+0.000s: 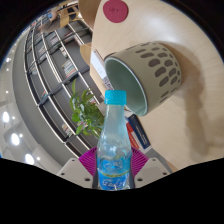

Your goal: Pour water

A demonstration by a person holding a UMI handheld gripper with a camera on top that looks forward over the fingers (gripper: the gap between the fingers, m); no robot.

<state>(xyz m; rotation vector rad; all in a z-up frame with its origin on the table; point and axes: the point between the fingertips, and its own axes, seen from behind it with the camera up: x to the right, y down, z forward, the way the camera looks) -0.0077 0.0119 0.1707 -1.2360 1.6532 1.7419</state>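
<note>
Jaws pinch a water bottle (pixel 114 150), tilted toward a grey-patterned pot (pixel 148 72).

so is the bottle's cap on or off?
On. The bottle between the gripper fingers carries its light blue cap, just below the tilted pot rim.

a plant, a railing and a pink sticker
a leafy green plant (pixel 88 113) stands near a metal railing (pixel 50 65); a round pink sticker (pixel 116 10) sits on the pale tabletop (pixel 190 95), with a red-edged object (pixel 138 131) nearby.
</note>
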